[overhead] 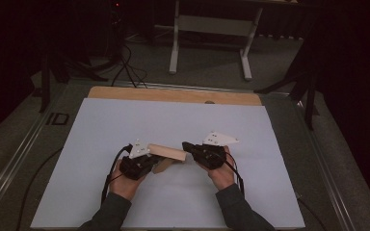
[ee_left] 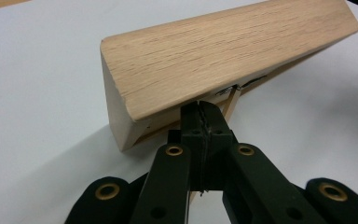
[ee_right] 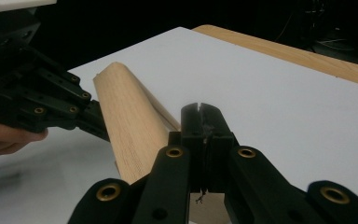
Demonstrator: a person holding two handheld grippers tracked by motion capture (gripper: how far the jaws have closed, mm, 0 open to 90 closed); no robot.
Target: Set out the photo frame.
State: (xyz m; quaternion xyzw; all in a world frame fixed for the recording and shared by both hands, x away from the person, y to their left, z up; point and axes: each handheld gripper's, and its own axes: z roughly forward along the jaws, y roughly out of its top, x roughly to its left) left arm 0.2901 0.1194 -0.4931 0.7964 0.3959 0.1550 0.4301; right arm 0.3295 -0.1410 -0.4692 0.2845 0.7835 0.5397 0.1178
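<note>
The wooden block [overhead: 166,153] sits at the lower centre of the frame on the white worktop [overhead: 125,120], between both tools. The left hand-held gripper [overhead: 150,160] and right hand-held gripper [overhead: 187,146] meet its ends, jaws pressed together, gripping nothing clearly visible.

Pale, grainy matt wood block [ee_left: 223,51] on smooth white sheet [overhead: 173,120].

Your left gripper [overhead: 150,161] and right gripper [overhead: 189,146]: matte black bodies, each topped by a pale grey three-cornered plate [overhead: 138,149] dotted with small dark holes. Linkage arms are black, pinned with brass-ringed rivets [ee_left: 174,150] and plain black screw holes. A black cable [overhead: 110,175] trails from each. Your sleeves [overhead: 107,214] are dark grey, with snug cuffs.
</note>
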